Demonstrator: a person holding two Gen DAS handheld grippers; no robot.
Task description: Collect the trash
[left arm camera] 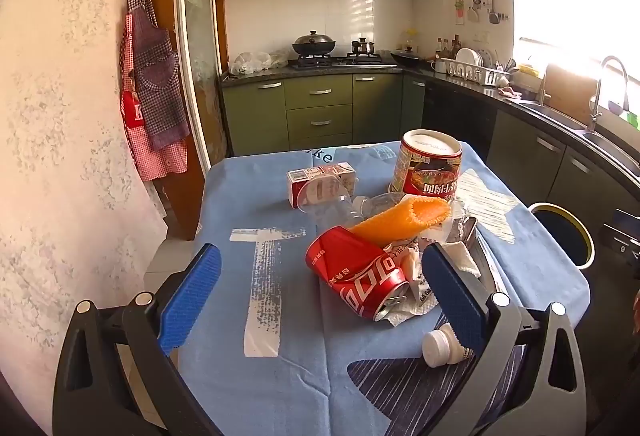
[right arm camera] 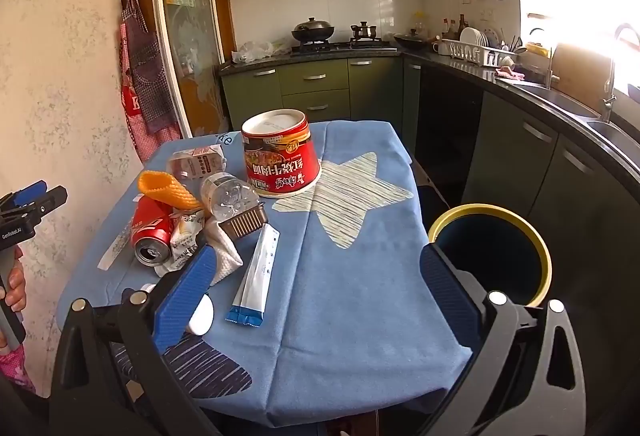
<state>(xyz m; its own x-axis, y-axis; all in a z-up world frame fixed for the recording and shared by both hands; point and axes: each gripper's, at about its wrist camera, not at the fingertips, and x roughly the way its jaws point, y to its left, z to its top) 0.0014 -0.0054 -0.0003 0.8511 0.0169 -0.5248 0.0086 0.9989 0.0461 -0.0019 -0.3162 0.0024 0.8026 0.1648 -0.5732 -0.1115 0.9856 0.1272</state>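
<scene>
- Left gripper (left arm camera: 320,300): jaws spread wide, nothing between the blue pads. It hangs above the near edge of the table (left arm camera: 288,376).
- Right gripper (right arm camera: 316,300): jaws likewise spread wide and empty, over the near right part of the table.
- Trash relative to the left gripper: the crushed red cola can (left arm camera: 358,278) lies just ahead, between the finger lines and nearer the right finger, resting on crumpled paper wrappers (left arm camera: 416,276). A small white bottle (left arm camera: 442,348) lies partly hidden behind the right finger.
- Further ahead of it: orange foam netting (left arm camera: 400,222), a clear plastic bottle (left arm camera: 368,205), a small red carton (left arm camera: 320,183) and an upturned noodle cup (left arm camera: 430,163).
- Trash relative to the right gripper: a long white and blue sachet (right arm camera: 256,276) lies just ahead, nearer the left finger; a ribbed foil tray (right arm camera: 246,222) sits beyond it.
- The bin (right arm camera: 492,256), yellow-rimmed, stands beside the table, behind the right finger of the right gripper.
- Recommended step: probably take the can first. Centre the jaws across its dented body, not its open end, and keep the pads off the wrappers below.
- Legible writing: Chinese script on the can and on the cup, the latter inverted; "GenRobot.AI" on the left gripper body as seen from the right wrist camera; "ke" printed on the cloth.
</scene>
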